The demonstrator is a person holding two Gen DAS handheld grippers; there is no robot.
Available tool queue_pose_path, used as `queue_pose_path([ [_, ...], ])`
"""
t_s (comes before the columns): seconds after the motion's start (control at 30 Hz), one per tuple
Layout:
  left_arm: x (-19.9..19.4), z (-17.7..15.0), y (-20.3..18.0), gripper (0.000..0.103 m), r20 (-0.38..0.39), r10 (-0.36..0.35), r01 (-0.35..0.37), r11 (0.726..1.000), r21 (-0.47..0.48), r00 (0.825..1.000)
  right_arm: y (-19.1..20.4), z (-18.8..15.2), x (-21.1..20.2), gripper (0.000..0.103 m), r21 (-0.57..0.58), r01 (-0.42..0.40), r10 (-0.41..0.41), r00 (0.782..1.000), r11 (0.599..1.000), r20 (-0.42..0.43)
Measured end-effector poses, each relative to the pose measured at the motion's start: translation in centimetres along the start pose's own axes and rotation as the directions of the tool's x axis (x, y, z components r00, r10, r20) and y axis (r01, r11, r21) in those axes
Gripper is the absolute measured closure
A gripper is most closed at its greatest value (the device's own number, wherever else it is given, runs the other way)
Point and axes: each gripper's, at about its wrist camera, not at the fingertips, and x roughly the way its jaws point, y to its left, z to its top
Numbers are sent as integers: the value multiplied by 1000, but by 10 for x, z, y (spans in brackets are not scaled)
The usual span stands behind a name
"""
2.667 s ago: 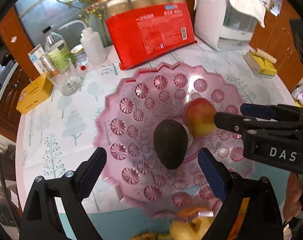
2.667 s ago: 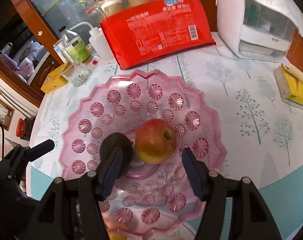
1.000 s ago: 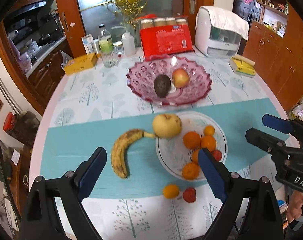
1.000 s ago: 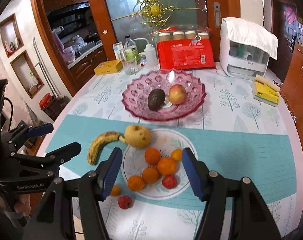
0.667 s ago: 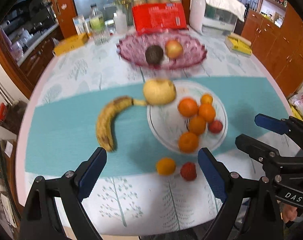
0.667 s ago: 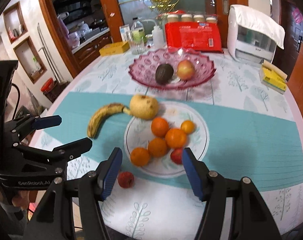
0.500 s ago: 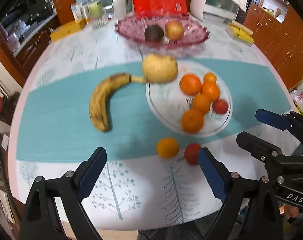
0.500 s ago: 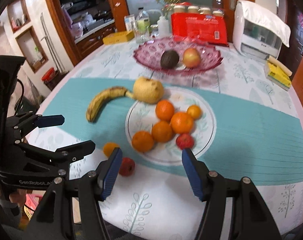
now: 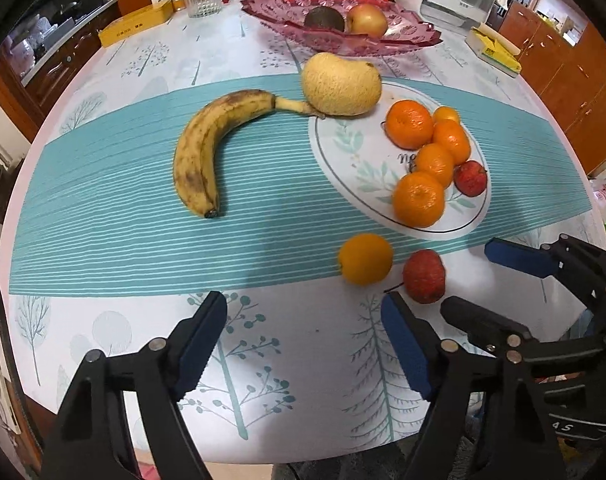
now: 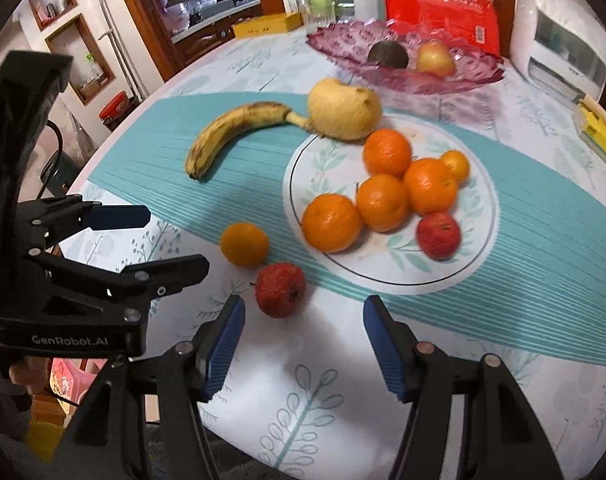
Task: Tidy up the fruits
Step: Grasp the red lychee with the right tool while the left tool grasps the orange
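Observation:
A loose orange [image 9: 365, 258] and a small red fruit [image 9: 423, 276] lie side by side on the cloth near the table's front edge. My left gripper [image 9: 303, 314] hovers just in front of them; its jaws are closing with nothing between them. My right gripper [image 10: 303, 312] is open and empty, the red fruit [image 10: 279, 289] just beyond its left finger and the orange [image 10: 243, 244] farther left. Behind these, a white plate [image 9: 343, 152] holds several oranges and a small red apple. A banana [image 9: 207, 148] and a yellow pear [image 9: 341, 84] lie beside the plate.
A pink glass bowl [image 9: 407, 36] with an avocado and an apple stands farther back. Behind it are a red package [image 10: 439, 12], bottles, a glass, a yellow box [image 9: 137, 24] and a white appliance [image 10: 563, 48]. The table's front edge is right below both grippers.
Both grippers pulled back from the pink bowl and sank toward the table's front edge. The loose orange and red fruit now sit close ahead. The left jaws stand narrower than before.

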Motion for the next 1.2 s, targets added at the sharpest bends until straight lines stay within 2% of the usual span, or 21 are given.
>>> queue_pose_path([
  [0.13, 1, -1, 9, 26, -4, -5, 5, 1000, -24, 1000, 2, 2, 13, 43, -4, -9, 9, 1000, 1000, -27],
  [0.27, 3, -1, 13, 26, -8, 2, -2, 1000, -29, 1000, 4, 3, 25, 57, -7, -27, 26, 998, 1000, -56],
  [0.4, 4, 1, 10, 26, -7, 0, 0, 1000, -19, 1000, 4, 4, 32, 62, -11, -35, 35, 998, 999, -54],
  [0.47, 5, 3, 7, 26, -7, -3, 3, 1000, -9, 1000, 5, 5, 33, 69, -18, -48, 47, 997, 999, -54],
  [0.67, 9, 9, -3, 27, -10, -23, 23, 1000, 15, 1000, -4, 4, 30, 70, 6, -46, 46, 998, 999, -50],
  [0.87, 21, 16, -21, 39, -39, -61, 63, 997, 41, 997, -16, -1, 20, 70, 28, -17, 18, 999, 999, -38],
  [1.1, 34, 22, -39, 63, -68, -88, 93, 993, 66, 994, -32, -7, 13, 70, 68, 2, 0, 999, 998, -32],
  [1.2, 36, 24, -44, 66, -68, -74, 79, 994, 75, 995, -35, -9, 11, 70, 78, 7, -5, 1000, 997, -30],
])
